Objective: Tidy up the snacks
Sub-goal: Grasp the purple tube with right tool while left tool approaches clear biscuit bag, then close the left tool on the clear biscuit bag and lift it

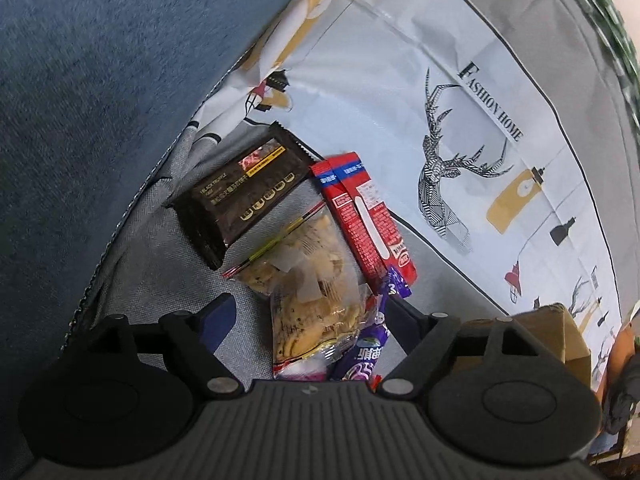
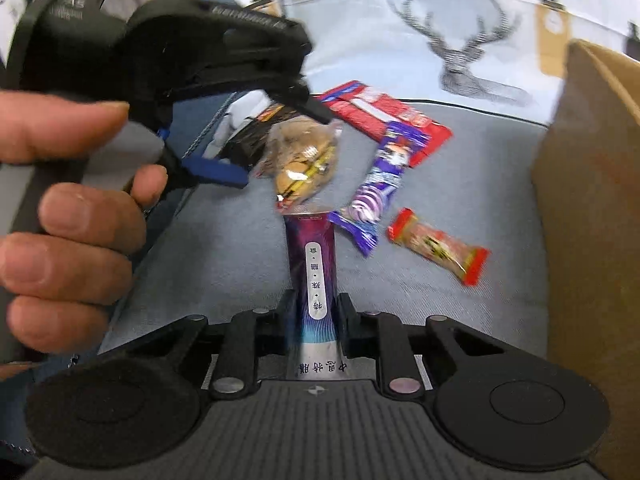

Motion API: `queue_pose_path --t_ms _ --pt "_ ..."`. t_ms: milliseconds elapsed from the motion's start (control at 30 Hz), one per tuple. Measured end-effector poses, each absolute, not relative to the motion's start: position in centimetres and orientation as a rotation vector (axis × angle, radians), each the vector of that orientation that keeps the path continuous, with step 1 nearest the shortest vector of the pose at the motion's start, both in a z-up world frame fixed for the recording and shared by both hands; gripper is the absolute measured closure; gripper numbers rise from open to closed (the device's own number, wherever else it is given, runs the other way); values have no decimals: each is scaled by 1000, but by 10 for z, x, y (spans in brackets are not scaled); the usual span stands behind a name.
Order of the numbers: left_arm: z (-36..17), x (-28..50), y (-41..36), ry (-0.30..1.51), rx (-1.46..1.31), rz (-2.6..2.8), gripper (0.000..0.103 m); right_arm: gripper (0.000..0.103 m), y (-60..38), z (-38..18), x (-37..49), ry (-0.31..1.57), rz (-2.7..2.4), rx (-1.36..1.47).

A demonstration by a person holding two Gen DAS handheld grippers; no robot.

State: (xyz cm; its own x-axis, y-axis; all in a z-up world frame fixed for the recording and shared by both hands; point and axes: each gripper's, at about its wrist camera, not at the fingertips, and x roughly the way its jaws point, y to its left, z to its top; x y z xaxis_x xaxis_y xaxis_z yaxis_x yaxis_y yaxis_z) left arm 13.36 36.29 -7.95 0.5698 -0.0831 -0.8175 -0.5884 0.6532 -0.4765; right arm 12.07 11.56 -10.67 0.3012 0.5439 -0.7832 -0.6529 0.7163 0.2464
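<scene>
Covering the table, a deer-print cloth (image 1: 460, 128) meets blue carpet (image 1: 100, 80).

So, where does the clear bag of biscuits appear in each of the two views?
Left wrist view: the clear biscuit bag lies at the centre, just ahead of the open left tool, between its fingers.
Right wrist view: it sits at upper centre, beyond the purple stick pack the right tool grips.
Shared landmark: the red box beside the bag.
</scene>
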Motion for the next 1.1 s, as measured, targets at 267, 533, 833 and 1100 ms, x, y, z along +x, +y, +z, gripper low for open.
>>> queue_pose_path --t_ms 267,533,833,1100 --pt "-93 145 363 943 -822 349 12 78 107 -115 129 1049 674 -70" --pt "-95 152 358 943 -796 330 12 77 109 -115 127 1047 676 -78" --pt "-90 152 358 927 -807 312 15 81 105 -108 127 1026 698 -50" --pt "-92 155 350 977 -740 305 38 81 103 -109 130 1038 696 -48"
